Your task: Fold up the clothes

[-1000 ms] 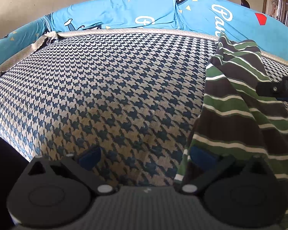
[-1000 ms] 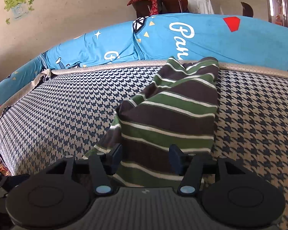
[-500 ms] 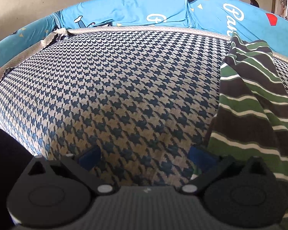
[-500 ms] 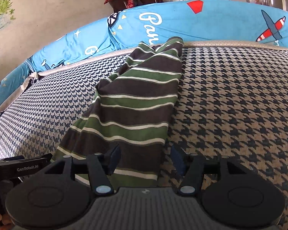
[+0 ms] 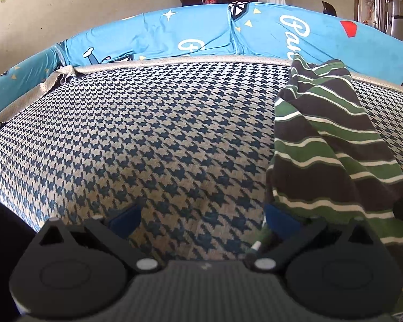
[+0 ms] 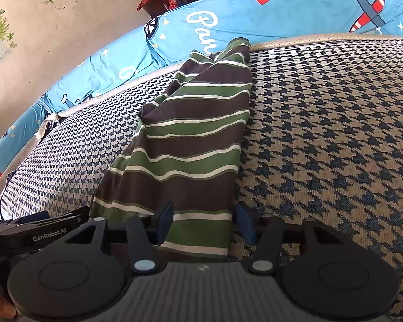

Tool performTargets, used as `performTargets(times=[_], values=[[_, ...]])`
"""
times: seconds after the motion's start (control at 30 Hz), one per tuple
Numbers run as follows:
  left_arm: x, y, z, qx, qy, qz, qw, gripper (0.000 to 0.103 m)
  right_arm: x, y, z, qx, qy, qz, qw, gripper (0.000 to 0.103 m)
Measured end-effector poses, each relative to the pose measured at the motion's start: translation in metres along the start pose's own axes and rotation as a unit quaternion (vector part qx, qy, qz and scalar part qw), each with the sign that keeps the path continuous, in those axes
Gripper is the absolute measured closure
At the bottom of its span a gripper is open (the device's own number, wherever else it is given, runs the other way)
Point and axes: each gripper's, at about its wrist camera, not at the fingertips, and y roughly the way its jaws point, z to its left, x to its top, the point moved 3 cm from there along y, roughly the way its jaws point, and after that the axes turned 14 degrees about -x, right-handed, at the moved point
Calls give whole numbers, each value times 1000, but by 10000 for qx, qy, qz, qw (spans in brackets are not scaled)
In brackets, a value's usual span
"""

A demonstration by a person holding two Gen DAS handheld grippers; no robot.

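The right gripper [image 6: 202,224] stands with its jaws parted and nothing held; the near hem of the shirt [image 6: 190,145] lies between its blue pads [image 6: 165,221], the right pad just off the shirt's right edge. The left gripper [image 5: 201,218] is likewise spread wide and empty, over bare cover, with the shirt's left edge touching or just inside its right pad [image 5: 279,218]. The shirt, striped green, brown and white, lies as a long narrow band on the sofa seat [image 6: 335,134]. Its long axis runs straight away from the right gripper toward the blue cushions [image 6: 282,13], its far end resting on the seat's piped back edge. The right gripper is directly at the shirt's near end; the left gripper is offset to the shirt's left. The shirt's right edge is straight; its left edge is rumpled, with a raised crease part-way along. Left of the shirt the seat lies open to the corner; right of the shirt there is also broad room. The narrow band fits either a lengthwise fold already made or a garment merely bunched.
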Motion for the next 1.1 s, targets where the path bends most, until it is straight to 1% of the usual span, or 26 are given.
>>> performTargets(times=[0.03,0.07,0.1,0.17,0.23,0.3,0.37,0.5,0.63,0.7,0.8,0.93,1.03,1.1], values=[[0,1,-2,-3,35,15,10000,0,-1,0,0,14,38,-1,10000,61],[0,2,-3,7,62,16,10000,0,-1,1,-1,29,77,-2,10000,66],[0,2,-3,34,80,0,10000,0,-2,1,-1,43,115,-3,9999,74],[0,0,-2,128,81,-70,9999,0,-3,1,-2,36,165,-28,9999,83],[1,-2,1,248,21,-160,9996,0,-4,-1,-3,-29,174,-89,9998,89],[2,-3,4,252,-31,-179,9995,0,-5,-3,-4,-93,183,-150,9997,97],[2,-5,3,294,14,-232,9993,0,-6,-7,-4,-155,207,-241,9994,97],[4,-12,0,506,169,-485,9974,0,-10,-19,-3,-282,281,-419,9983,98],[6,-12,4,525,69,-457,9976,0,-14,-17,-3,-420,263,-270,9984,98],[6,-13,3,476,92,-467,9977,0,-14,-17,-3,-477,218,-244,9983,98],[5,-15,-7,318,289,-503,9978,0,-11,-19,-5,-500,286,-280,9979,97],[2,-7,-21,62,533,-343,9980,0,-8,-18,-11,-481,472,-292,9973,93],[0,0,-26,75,599,-236,9979,0,-6,-19,-14,-468,544,-342,9968,89],[0,5,-25,95,555,-143,9983,0,-4,-18,-15,-404,590,-364,9968,85]])
